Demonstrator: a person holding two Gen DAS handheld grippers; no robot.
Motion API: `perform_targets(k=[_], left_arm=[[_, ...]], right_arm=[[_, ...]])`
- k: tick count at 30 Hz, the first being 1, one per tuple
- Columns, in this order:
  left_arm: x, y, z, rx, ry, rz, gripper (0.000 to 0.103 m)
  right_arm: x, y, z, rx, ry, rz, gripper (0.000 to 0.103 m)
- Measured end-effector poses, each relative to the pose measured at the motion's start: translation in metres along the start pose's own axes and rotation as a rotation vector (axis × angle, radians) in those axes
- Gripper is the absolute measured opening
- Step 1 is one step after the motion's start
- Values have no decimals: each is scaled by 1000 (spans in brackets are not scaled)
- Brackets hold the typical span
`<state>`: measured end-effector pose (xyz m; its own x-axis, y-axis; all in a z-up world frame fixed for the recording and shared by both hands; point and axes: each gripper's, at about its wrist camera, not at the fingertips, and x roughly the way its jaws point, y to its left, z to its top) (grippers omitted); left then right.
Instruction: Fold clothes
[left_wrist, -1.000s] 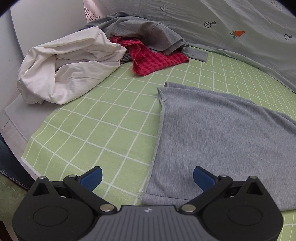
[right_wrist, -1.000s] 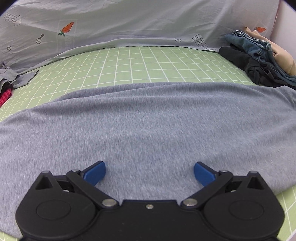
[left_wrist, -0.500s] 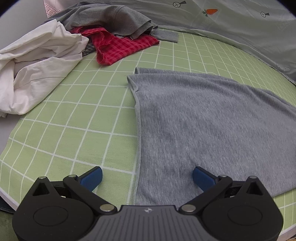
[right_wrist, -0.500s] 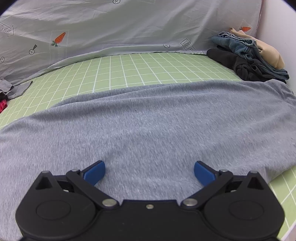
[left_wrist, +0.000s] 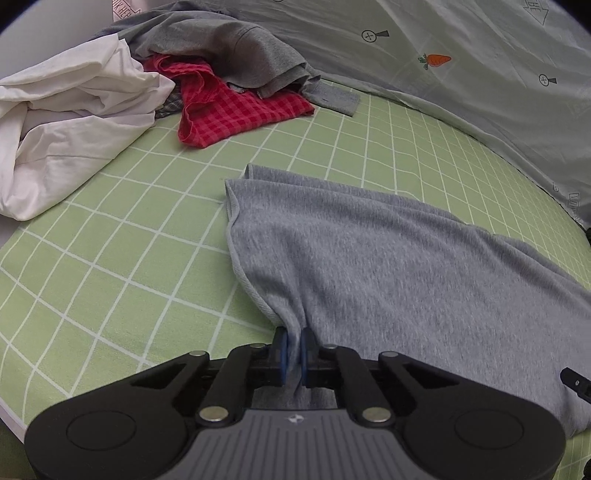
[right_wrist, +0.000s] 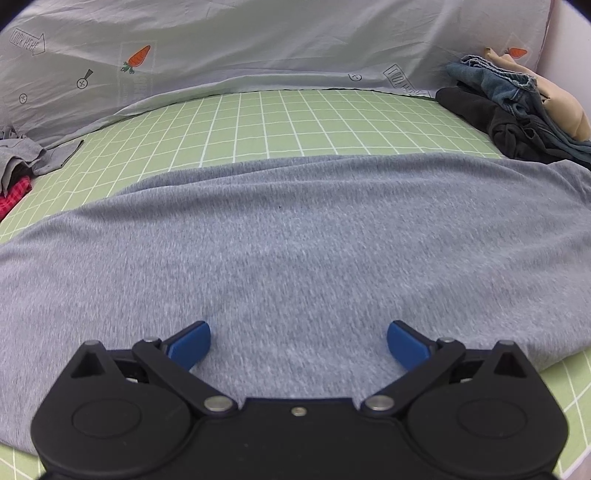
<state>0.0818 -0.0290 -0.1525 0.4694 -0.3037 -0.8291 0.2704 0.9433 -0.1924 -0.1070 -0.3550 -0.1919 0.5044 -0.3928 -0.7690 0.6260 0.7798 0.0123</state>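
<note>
- Grey garment (left_wrist: 388, 266) lay spread flat across the green checked bed sheet (left_wrist: 122, 258), taking up most of the near half; a second ago it had no pinch in it, now its near-left hem was gathered into a small peak
- Green checked bed sheet was bare to the left of the garment, so room looked enough for a fold that way or across
- Pile of unfolded clothes sat well apart at the far left: white cloth (left_wrist: 70, 122), red checked piece (left_wrist: 236, 110), dark grey top (left_wrist: 236, 48); none of it looked shifted
- Dark clothes stack (right_wrist: 517, 114) stayed at the far right corner, just beside the garment's right end
- Right gripper (right_wrist: 298, 341) hovered low over the garment's middle, blue fingers wide apart, nothing between them, same as before
- Left gripper (left_wrist: 293, 350) had been wide open a second ago beside the hem; its jaws were now closing and already pinched on the garment's edge, fabric bunched between the pads
- Judgement: grasp stage done on the left, fold itself not started; right side likely needs its own pinch before any lift
</note>
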Motion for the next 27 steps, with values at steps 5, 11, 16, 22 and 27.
perform_targets(k=[5,11,16,22,27], left_arm=[[-12,-64,17,96,-72,-88,7],[-10,-164,5,283,-26,-269,9],[5,-213,-46,472,111,-314,32],[-14,-185,-50,391,27,-256,65],[-19,-134,-32,255,-30,-78,76]], right_arm=[[-5,-17,-3,-32,24,43,103],[-7,-49,-3,-23,38,46,103],[-9,-68,0,-1,38,55,103],[-15,-68,8,-29,9,54,103],[-11,-39,21,-94,-2,95,103]])
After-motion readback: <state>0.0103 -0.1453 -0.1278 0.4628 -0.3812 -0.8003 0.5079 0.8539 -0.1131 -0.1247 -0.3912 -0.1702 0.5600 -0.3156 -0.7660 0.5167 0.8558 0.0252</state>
